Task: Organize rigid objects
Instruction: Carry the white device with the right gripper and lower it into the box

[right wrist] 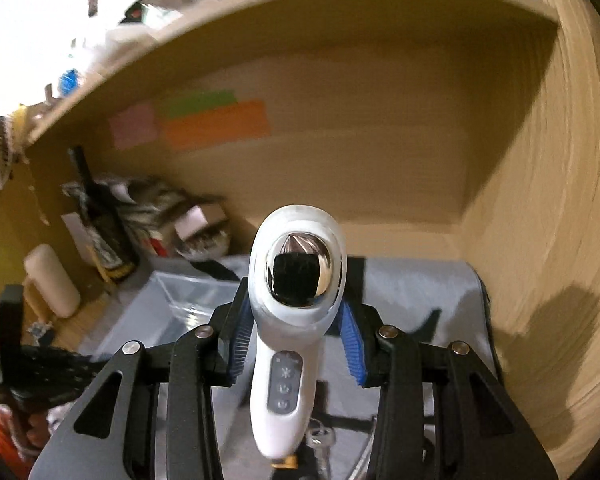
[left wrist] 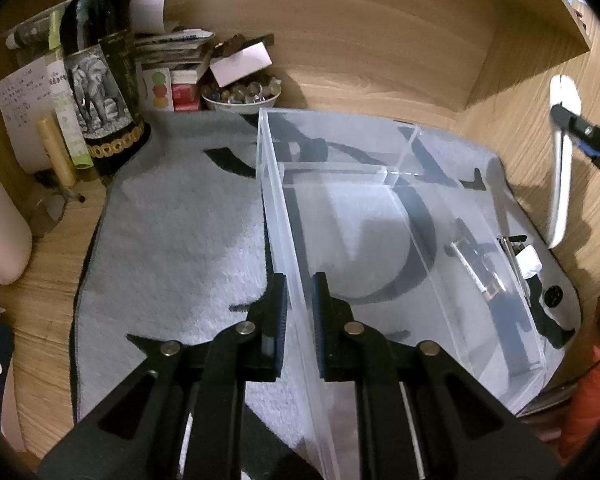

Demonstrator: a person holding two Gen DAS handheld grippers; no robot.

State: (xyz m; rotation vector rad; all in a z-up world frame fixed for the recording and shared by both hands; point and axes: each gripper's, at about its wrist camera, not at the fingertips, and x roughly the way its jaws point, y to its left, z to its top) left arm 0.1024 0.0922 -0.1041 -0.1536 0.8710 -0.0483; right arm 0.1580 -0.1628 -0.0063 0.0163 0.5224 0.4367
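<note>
- Up close, the left tongs point(left wrist: 300, 308) are clenched on the near-left wall of a clear acrylic box point(left wrist: 380, 216), one pad on each face of that wall.
- That box rests on a grey mat point(left wrist: 172, 240) with black markings; its long axis runs from near to far, and a clear divider crosses it toward the far end.
- Beyond the box's right wall, small items lie on the mat: a set of keys point(left wrist: 510, 246) and a small white piece point(left wrist: 529, 261); what else is there is too blurred to name.
- Across from them, the right tongs point(right wrist: 296, 340) grasp a white handheld device point(right wrist: 292, 320) around its neck, blue pads pressed on either side.
- Its long axis runs along the tongs' fingers: the handle, with three buttons on a grey strip, points back toward the camera, and the rounded head with a chrome cap points to the far wall.
- From the left wrist view the device point(left wrist: 562, 160) hangs in the air right of the box, well above the mat.
- Far left on the wooden bench point(left wrist: 52, 264), a dark bottle point(left wrist: 100, 80) with an elephant label stands beside a bowl of beads point(left wrist: 240, 94) and stacked papers.
</note>
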